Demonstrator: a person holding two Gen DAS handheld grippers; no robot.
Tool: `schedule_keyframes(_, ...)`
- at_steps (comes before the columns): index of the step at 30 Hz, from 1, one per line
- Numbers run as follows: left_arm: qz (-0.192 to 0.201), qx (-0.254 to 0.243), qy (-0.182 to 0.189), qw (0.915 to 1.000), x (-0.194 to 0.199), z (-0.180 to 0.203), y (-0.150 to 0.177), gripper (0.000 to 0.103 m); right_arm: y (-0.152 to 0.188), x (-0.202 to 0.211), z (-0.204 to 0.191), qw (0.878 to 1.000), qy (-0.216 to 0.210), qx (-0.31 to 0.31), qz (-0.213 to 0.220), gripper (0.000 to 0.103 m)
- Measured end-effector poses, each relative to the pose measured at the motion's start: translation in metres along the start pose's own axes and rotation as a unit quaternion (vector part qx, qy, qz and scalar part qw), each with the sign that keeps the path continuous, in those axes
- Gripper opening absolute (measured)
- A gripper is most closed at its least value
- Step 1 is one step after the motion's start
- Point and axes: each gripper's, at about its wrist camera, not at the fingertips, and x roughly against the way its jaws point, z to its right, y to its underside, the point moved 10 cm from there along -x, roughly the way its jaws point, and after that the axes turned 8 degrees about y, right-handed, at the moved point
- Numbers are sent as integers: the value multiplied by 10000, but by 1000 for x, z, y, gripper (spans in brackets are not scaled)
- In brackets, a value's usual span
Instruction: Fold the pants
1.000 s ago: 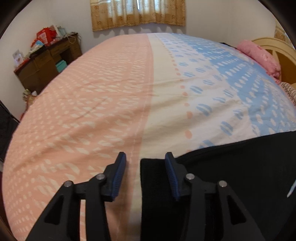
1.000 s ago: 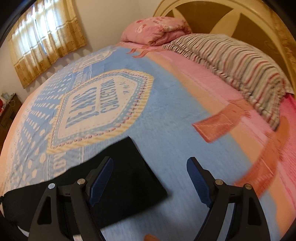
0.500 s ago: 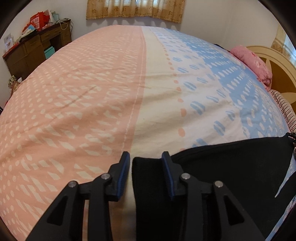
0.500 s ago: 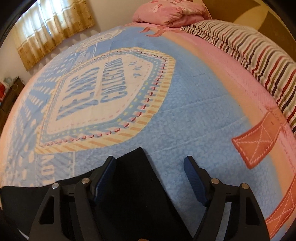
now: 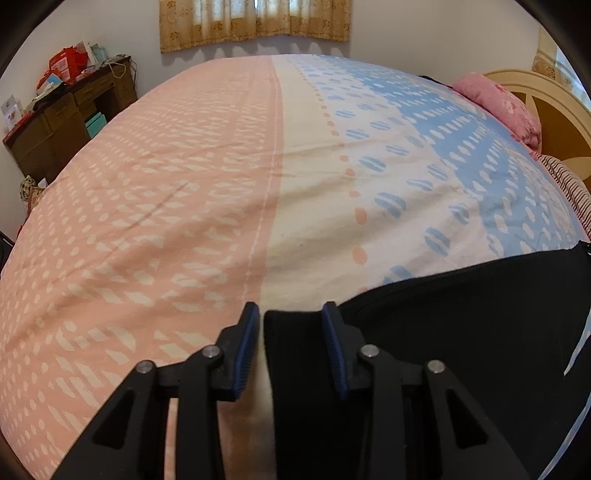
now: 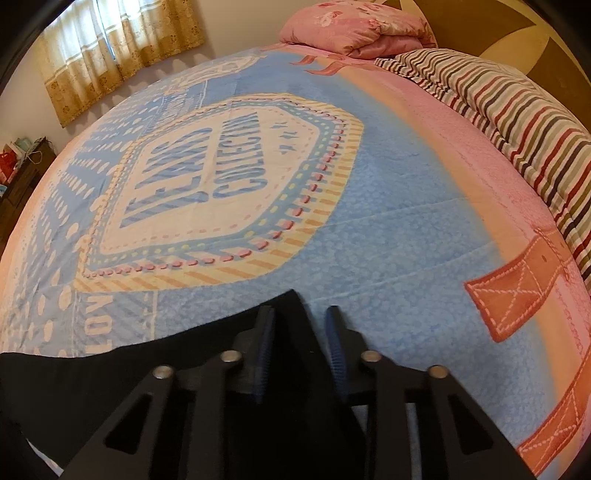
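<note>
The black pants (image 5: 461,317) lie flat on the patterned bed cover. In the left wrist view my left gripper (image 5: 291,339) is low over one end of the pants, its jaws narrowed around the corner edge (image 5: 291,325) with a gap still showing beside the cloth. In the right wrist view the other end of the pants (image 6: 207,373) lies under my right gripper (image 6: 299,347). Its jaws have narrowed around the pointed corner (image 6: 291,306) of the cloth.
The bed cover (image 5: 184,184) is pink on the left and blue on the right (image 6: 388,258). A striped pillow (image 6: 517,110) and a pink pillow (image 6: 351,26) lie at the headboard. A brown desk (image 5: 66,122) stands by the far wall.
My right gripper closed from wide open to narrow around the pants corner and moved lower. My left gripper narrowed slightly and shifted forward over its end.
</note>
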Motion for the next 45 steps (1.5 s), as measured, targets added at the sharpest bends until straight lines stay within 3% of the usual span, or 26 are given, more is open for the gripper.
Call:
schedule_keyframes(2, -20, -126, 51, 9999, -2, 7, -2, 17, 0, 1, -4, 10000, 53, 62, -4, 18)
schedule_keyframes(4, -8, -233, 13, 9997, -1, 11, -4, 13, 1, 4, -6, 9999, 92, 104, 15, 11)
schedule_keyframes(7, 56, -236, 19, 9997, 4, 13, -4, 12, 1, 13, -3, 9999, 47, 60, 89, 8)
schedule_keyframes(12, 456, 312, 482, 9973, 28, 7, -12, 12, 1, 38, 5, 9993, -88, -80, 352, 6)
schedule_keyframes(18, 529, 55, 432, 9977, 42, 21, -12, 11, 3, 65, 5, 9981, -138, -52, 606, 6)
schedule_keyframes(27, 1251, -119, 650, 9899, 96, 35, -22, 11, 16, 147, 13, 9877, -567, -38, 1458, 5)
schedule_keyframes(32, 1694, -58, 949, 9810, 133, 39, -10, 11, 49, 196, 31, 9751, -898, -54, 2026, 5)
schedule_keyframes(36, 1951, -35, 1267, 9726, 159, 42, 15, 11, 86, 216, 49, 9693, -1066, -109, 2213, 4)
schedule_keyframes(39, 2021, 3, 1460, 9684, 168, 43, 38, 11, 121, 220, 66, 9698, -1095, -169, 2174, 4)
schedule_keyframes(45, 1928, 114, 1588, 9682, 165, 35, 87, 11, 171, 204, 88, 9791, -941, -67, 1801, 4)
